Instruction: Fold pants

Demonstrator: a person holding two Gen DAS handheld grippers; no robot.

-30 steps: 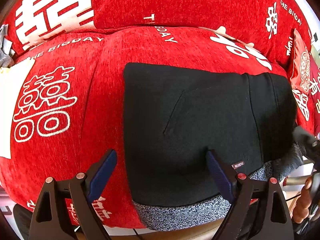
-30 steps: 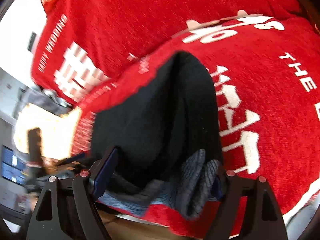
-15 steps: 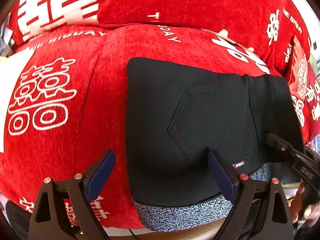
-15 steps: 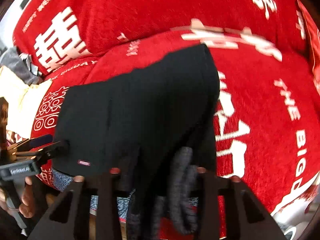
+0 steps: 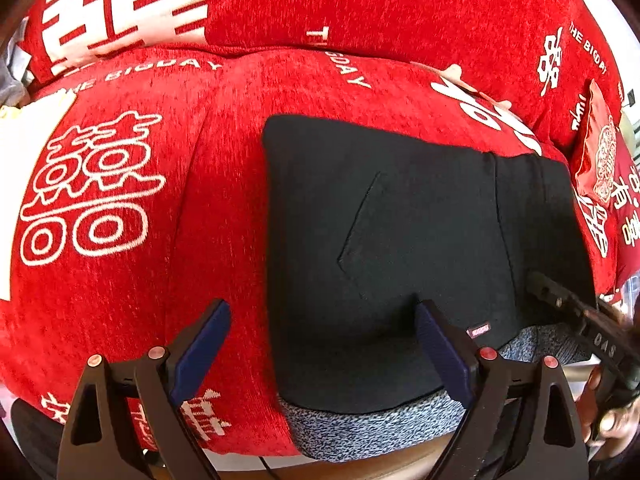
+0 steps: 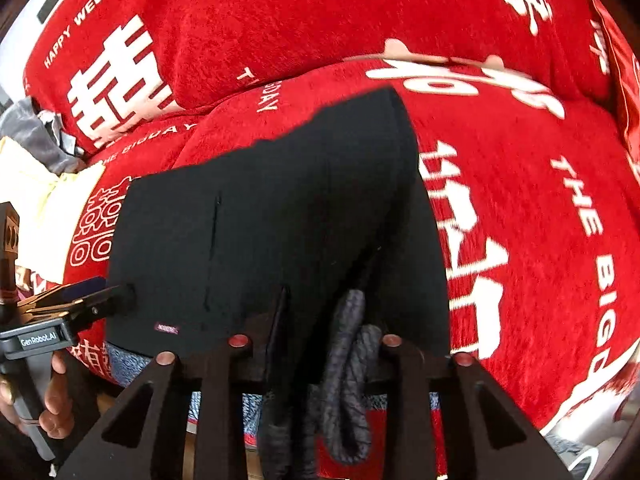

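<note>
The black pants (image 5: 420,216) lie folded on the red sofa seat, with their grey fleece lining (image 5: 360,426) showing along the near edge. My left gripper (image 5: 322,348) is open and empty above the pants' near left corner. In the right wrist view my right gripper (image 6: 316,344) is shut on the pants' right edge (image 6: 352,320), bunching black cloth and grey lining between its fingers. The pants also show in the right wrist view (image 6: 260,232). The left gripper shows there at the far left (image 6: 92,298).
The sofa has a red cover with white lettering (image 5: 120,184) and a back cushion (image 5: 360,4) behind. A red pillow (image 5: 600,152) lies at the right. Yellow and grey cloth (image 6: 36,184) lies at the sofa's left end. The seat's front edge is just below the pants.
My right gripper has closed from open onto the pants' right edge and swung to face the sofa squarely. My left gripper stays open and has moved slightly.
</note>
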